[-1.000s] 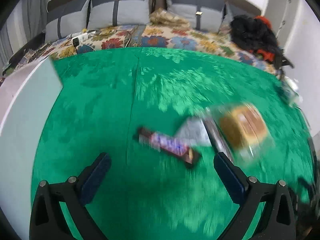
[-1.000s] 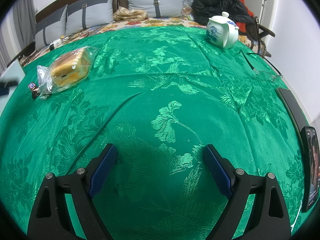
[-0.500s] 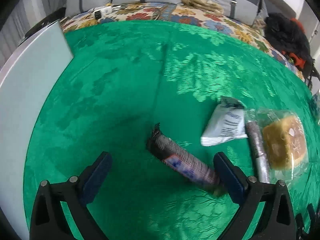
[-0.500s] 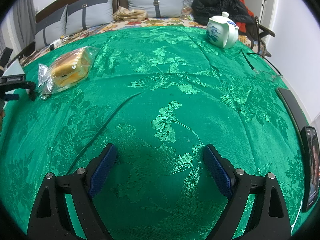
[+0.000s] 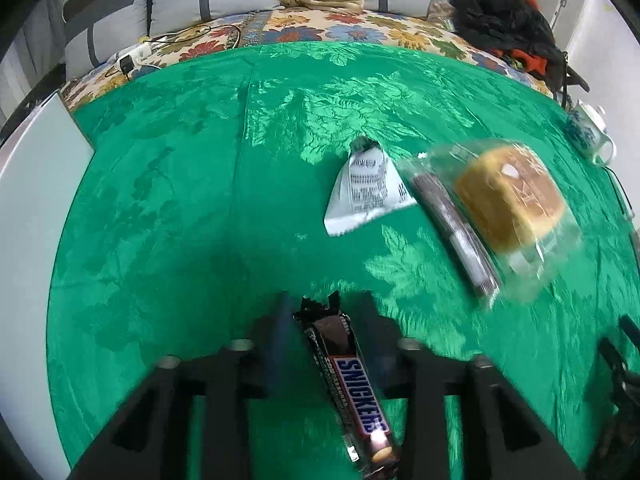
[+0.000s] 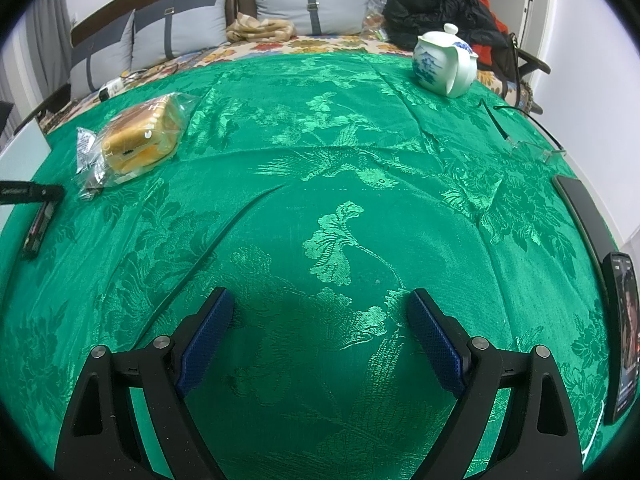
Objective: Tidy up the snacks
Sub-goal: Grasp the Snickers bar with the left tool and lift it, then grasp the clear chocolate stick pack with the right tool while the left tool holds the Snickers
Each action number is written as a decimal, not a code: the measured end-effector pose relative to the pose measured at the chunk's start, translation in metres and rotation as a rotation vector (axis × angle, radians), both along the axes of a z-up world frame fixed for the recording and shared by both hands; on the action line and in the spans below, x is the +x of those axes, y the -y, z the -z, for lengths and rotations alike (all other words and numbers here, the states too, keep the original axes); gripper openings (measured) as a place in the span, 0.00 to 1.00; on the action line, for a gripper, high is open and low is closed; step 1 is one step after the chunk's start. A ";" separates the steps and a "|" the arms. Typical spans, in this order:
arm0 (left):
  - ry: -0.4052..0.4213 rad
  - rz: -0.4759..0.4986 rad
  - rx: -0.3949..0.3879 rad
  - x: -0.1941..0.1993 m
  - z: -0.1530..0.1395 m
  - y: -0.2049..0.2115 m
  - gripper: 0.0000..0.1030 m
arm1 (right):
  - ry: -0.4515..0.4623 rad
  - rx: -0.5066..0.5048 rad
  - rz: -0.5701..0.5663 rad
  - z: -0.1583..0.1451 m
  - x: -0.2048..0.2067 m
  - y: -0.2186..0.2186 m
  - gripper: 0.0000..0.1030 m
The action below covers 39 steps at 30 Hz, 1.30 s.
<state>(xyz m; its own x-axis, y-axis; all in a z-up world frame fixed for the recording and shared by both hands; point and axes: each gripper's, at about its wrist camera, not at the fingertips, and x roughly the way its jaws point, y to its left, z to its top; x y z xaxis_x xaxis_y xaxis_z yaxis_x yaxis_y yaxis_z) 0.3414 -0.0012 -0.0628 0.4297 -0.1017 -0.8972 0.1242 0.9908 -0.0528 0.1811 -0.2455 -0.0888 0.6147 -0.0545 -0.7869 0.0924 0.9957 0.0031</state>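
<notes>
Green brocade cloth (image 5: 168,208), motion-blurred around left gripper (image 5: 324,320). Jaws just closing astride Snickers bar (image 5: 352,384), contact unclear; bar's near end cut off. Right gripper (image 6: 320,320) agape, empty.

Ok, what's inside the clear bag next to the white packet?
The clear bag holds a golden bread loaf. A dark wrapped bar lies along its edge; whether it is inside or beneath cannot be told.

Snickers bar (image 5: 352,384): we see it flat between the left gripper (image 5: 326,312) jaws.
White sachet (image 5: 366,192): ahead, slightly right.
Wrapped cake (image 5: 510,200): far right.
Dark bar (image 5: 456,228): touching cake.
</notes>
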 end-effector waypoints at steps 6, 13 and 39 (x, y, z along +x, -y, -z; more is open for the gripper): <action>0.008 -0.044 0.059 -0.018 0.003 0.004 0.84 | 0.000 0.000 0.000 0.000 0.000 0.000 0.89; 0.037 0.024 0.037 -0.052 0.000 0.007 0.16 | 0.000 0.000 0.000 0.000 0.000 0.000 0.89; 0.154 -0.071 0.037 -0.109 0.020 -0.068 1.00 | 0.000 0.001 0.000 0.000 0.000 -0.001 0.89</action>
<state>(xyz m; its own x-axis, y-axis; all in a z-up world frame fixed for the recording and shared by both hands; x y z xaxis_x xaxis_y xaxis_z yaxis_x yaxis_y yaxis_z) 0.2324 0.0665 -0.0828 0.5671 -0.0341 -0.8229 0.0577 0.9983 -0.0017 0.1813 -0.2449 -0.0888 0.6147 -0.0540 -0.7869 0.0927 0.9957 0.0040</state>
